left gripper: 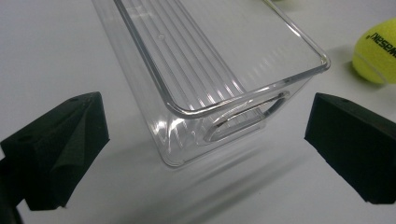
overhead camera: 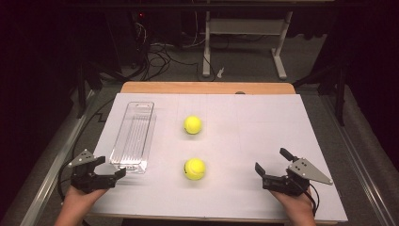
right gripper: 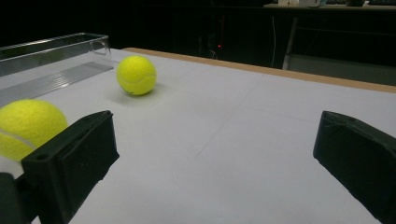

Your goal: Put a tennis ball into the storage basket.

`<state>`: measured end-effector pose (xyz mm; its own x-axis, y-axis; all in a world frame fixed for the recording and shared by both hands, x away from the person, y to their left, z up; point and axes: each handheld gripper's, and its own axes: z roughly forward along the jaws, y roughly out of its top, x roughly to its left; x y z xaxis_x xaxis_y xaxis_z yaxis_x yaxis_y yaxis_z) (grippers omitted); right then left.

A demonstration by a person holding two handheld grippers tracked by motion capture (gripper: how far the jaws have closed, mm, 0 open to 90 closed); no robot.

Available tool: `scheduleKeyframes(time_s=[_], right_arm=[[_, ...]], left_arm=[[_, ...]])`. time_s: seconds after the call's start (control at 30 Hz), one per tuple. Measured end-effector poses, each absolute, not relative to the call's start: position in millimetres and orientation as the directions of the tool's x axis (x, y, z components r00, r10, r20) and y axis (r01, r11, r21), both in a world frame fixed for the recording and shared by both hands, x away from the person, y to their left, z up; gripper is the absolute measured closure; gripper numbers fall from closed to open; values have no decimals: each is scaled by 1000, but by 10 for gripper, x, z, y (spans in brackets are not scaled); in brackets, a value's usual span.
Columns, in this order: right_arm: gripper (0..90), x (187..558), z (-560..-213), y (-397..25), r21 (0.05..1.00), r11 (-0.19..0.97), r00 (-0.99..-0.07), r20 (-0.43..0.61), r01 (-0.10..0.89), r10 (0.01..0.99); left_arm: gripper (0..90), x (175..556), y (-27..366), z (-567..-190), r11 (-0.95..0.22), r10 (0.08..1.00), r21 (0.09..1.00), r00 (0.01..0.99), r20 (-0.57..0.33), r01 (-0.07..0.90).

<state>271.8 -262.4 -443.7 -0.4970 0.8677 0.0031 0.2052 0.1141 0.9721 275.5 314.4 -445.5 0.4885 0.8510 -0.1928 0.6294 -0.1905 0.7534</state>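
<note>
Clear plastic tray (overhead camera: 133,135) lying lengthwise away from the person, near end just ahead of the left gripper (overhead camera: 109,168), jaws wide apart, empty, right gripper (overhead camera: 270,161) likewise wide, empty, well apart.

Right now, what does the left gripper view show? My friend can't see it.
The left gripper is open, its black jaws on either side of the near end of an empty clear plastic bin on the white table. A yellow tennis ball sits beside the bin.

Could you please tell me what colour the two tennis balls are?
Both round felt tennis balls are bright yellow, clearest in the high view.
</note>
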Motion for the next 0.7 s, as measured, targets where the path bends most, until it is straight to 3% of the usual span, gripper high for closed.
scheduleKeyframes(time_s=[0.7], right_arm=[[3, 2731, -4429, -2601, 971, 116, -478, -2, 209, 878]], left_arm=[[7, 2805, 3067, -4499, -242, 865, 635, 460, -201, 733]])
